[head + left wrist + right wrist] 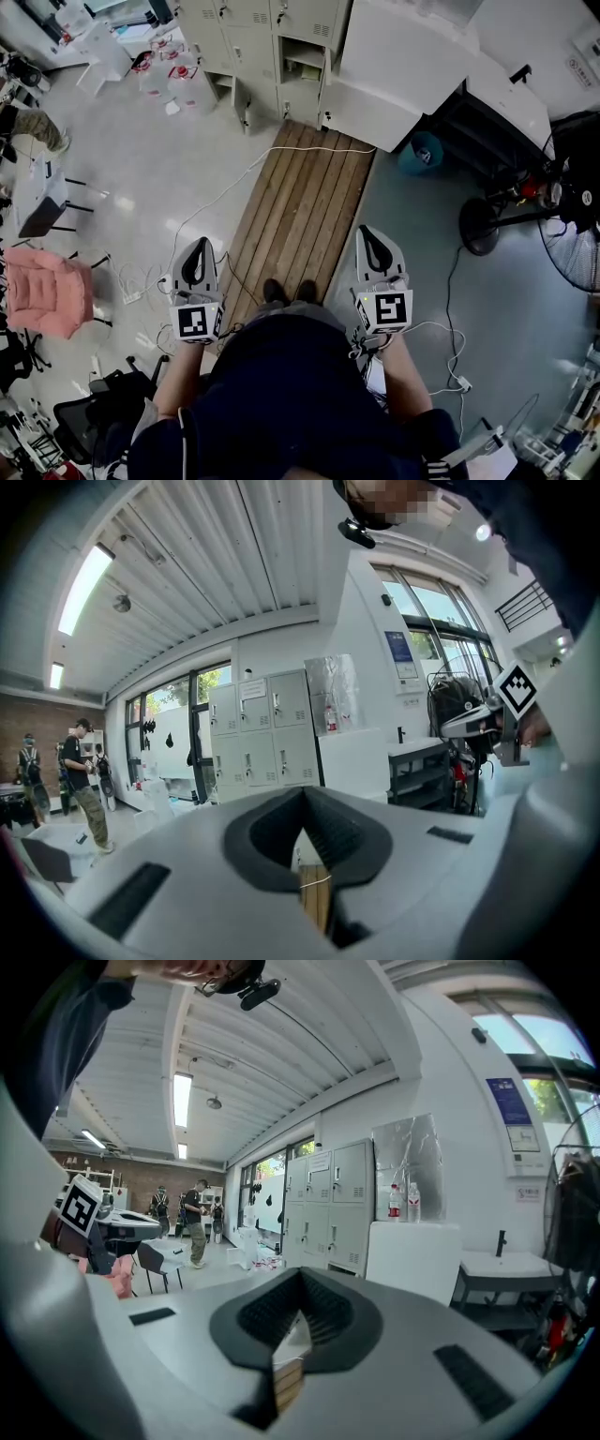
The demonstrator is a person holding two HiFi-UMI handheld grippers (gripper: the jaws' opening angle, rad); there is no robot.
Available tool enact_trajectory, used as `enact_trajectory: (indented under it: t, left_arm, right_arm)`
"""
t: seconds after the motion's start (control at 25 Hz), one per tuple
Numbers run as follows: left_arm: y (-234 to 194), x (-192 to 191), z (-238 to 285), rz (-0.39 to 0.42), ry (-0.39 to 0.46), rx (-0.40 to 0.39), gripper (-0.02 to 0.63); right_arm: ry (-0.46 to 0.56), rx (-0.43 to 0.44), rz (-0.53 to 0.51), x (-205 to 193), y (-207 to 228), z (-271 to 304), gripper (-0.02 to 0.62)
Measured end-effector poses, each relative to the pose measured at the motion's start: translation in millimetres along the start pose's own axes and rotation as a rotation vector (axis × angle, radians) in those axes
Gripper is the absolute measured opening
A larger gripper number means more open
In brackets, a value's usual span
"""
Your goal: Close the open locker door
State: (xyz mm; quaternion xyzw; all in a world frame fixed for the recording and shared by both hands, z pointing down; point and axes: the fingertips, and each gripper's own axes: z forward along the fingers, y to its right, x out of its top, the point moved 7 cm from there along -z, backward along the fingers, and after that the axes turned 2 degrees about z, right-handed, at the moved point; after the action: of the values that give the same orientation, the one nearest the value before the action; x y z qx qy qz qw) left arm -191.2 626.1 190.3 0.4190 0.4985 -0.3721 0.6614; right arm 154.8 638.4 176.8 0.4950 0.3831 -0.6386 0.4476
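Both grippers hang low in front of the person, who stands at the near end of a wooden walkway (300,206) on the floor. The left gripper (199,247) (303,803) has its jaws closed on nothing, and so does the right gripper (367,234) (300,1283). The lockers (258,33) stand at the walkway's far end, well apart from both grippers. One open locker (302,58) shows its inner shelf, and its locker door (325,86) appears edge-on along its right side.
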Motion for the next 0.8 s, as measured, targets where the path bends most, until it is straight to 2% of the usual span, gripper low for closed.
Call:
enact_trajectory:
  t: [0.36, 0.56, 0.8]
  left_arm:
    - [-1.5, -1.3, -1.2, 0.008, -0.009, -0.002, 0.005]
    - [-1.3, -0.9, -1.3, 0.009, -0.009, -0.005, 0.005]
    - [-0.9, -1.6, -1.4, 0.009, -0.014, -0.003, 0.005]
  right_arm:
    - [0.009, -0.022, -0.014, 1.9, 5.5, -0.7, 0.008]
    - [0.004, -0.01, -0.025, 4.7, 7.7, -1.3, 0.06]
    - [0.001, 0.039, -0.057, 9.6, 5.3, 2.7, 0.184]
